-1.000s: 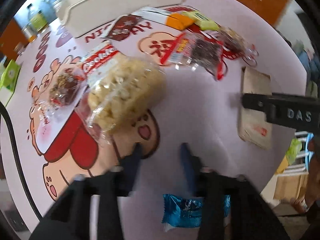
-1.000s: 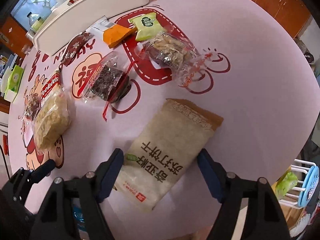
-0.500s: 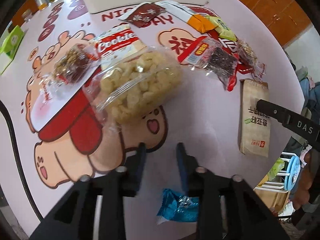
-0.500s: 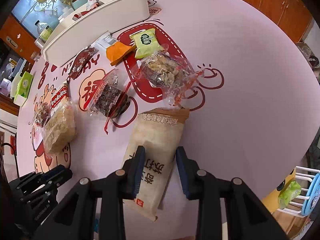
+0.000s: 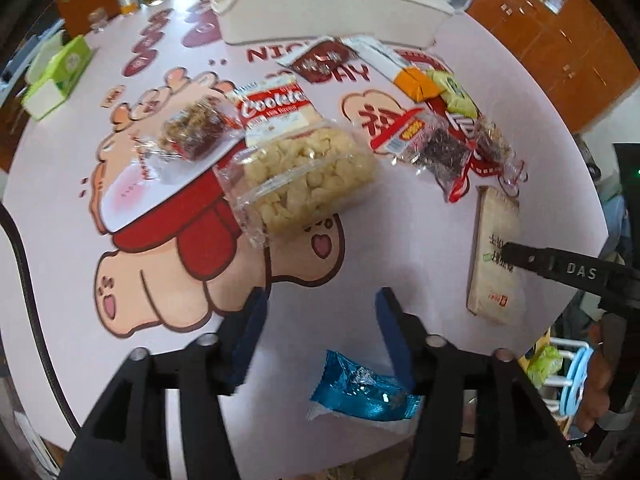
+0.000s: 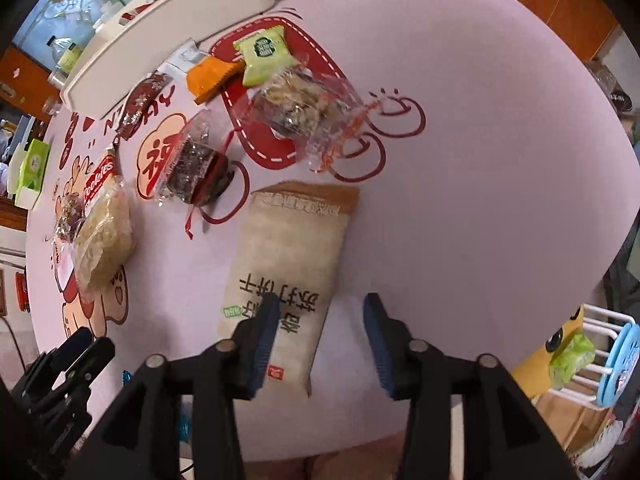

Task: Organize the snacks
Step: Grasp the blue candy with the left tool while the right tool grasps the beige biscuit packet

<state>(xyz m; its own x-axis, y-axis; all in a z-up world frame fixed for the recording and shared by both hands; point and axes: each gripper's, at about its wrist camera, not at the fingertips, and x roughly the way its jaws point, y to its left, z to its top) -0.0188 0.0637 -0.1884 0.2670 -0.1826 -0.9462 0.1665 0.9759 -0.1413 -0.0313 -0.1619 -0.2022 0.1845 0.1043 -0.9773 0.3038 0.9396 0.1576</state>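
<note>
A: Where does the beige paper cracker packet with dark printed characters [image 6: 292,264] lie?

B: Flat on the round pink bench [image 6: 480,160] with its red cartoon prints, well in front of the long white plastic tray [image 6: 168,36]. Its sealed brown end faces the tray.

A: And the right hand-held gripper [image 6: 320,322]?

B: It points down over the packet's near end. Its jaws are opening; the left blue pad hangs over the packet's print, the right one over bare bench beside it. Neither pad presses on the packet, so it has hold of nothing.

A: The left hand-held gripper [image 5: 322,316]?

B: Its jaws are opening too, about half apart, with only bench between the pads. A shiny blue foil snack wrapper [image 5: 360,390] lies just under it, far from the tray, near the bench edge.

A: What sits between that gripper and the tray?

B: A clear bag of pale puffed snacks [image 5: 304,180], and touching it on the tray side a red-and-white cookie pack [image 5: 276,108]. Nearer the tray lie a dark red sachet [image 5: 324,60], an orange-ended packet [image 5: 414,82] and a small green packet [image 6: 264,56].
</note>
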